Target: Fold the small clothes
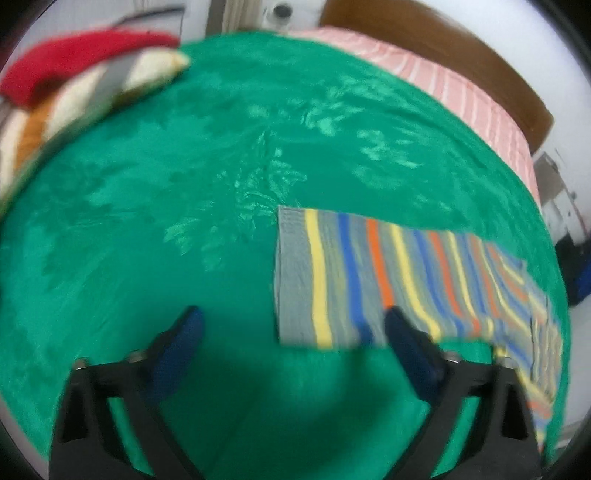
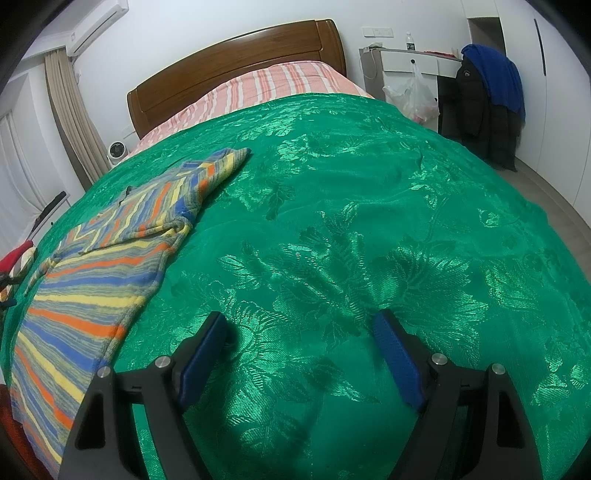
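No readable text, label, brand or number anywhere. Small pale mark on the dark jacket [image 2: 468,74] and on the air conditioner [image 2: 96,26], both too tiny to read.

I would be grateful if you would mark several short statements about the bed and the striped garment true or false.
1. The striped sweater lies on a green bedspread. True.
2. The right hand-held gripper is clamped on the sweater. False: its jaws stand open over bare bedspread, with the sweater off to its left.
3. One sleeve is folded across the sweater's body. False: it stretches away from the body toward the headboard.
4. A dark jacket hangs beside the bed. True.
5. The left hand-held gripper has nothing between its pads. True: only green cloth shows there, and the sleeve cuff lies just beyond.
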### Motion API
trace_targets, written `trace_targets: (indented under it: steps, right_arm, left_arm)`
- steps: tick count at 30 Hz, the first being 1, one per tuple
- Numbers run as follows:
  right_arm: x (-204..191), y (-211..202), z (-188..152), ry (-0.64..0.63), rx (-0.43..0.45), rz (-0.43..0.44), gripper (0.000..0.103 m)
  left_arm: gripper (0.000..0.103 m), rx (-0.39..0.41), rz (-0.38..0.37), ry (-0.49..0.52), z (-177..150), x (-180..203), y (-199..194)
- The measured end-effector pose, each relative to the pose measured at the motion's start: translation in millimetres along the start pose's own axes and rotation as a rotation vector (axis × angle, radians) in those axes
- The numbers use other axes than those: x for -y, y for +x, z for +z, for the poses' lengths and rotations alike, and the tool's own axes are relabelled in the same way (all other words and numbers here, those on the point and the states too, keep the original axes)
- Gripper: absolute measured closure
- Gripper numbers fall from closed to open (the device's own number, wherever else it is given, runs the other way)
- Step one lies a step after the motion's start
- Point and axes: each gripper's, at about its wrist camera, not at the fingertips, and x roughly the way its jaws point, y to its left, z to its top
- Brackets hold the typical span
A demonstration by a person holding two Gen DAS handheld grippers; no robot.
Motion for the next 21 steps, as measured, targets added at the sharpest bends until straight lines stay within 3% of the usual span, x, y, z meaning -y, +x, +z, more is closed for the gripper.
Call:
trace_targets:
  steps: [2, 3, 4, 7, 12, 17, 21]
  right_arm:
    - [-1, 0, 0, -0.004, -0.001, -0.006, 0.021]
    - [-1, 0, 0, -0.007, -0.001, -0.009, 0.021]
    - [-1, 0, 0, -0.009, -0.002, -0.011, 0.021]
    - [-1, 0, 0, -0.012, -0.002, -0.014, 0.021]
    - [-1, 0, 0, -0.011, 0.0, -0.012, 0.021]
    - [-1, -1, 1, -0.011, 0.0, -0.012, 0.021]
    - [-2, -1, 0, -0.011, 0.0, -0.012, 0.021]
  left_arm:
    - [0.06, -0.024, 0.001, 0.015, 8, 6, 13]
    - [0.1, -0.02, -0.007, 0.041, 10, 13, 13]
    - [0.101, -0.019, -0.016, 0.059, 13, 21, 11]
    - [0.102, 0.08, -0.04, 0.143, 31, 58, -24]
    - [0.102, 0.199, -0.158, 0.373, 42, 168, -92]
    - [0.101, 0.183, -0.321, 0.597, -9, 294, -107]
    - [0.098, 0.138, -0.346, 0.704, -64, 358, -78]
